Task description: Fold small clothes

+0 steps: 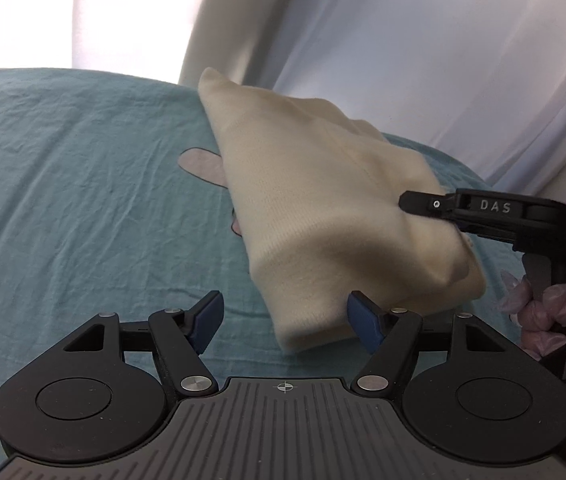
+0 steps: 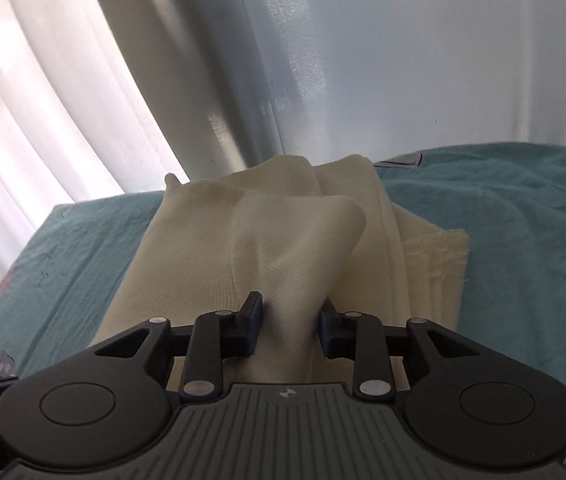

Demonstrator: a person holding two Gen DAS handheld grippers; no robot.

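The left gripper hovers over a teal bedsheet, its 2 blue-padded jaws spread wide and gripping nothing; the near corner of a folded cream garment lies between them, just beside the right pad without being pinched. The garment rests on the sheet, running away toward pale curtains. Farther right, the right gripper reaches in over the cloth, held by a gloved hand. A raised ridge of the cream fabric stands between its narrow-set jaws; I cannot tell whether the pads press it.
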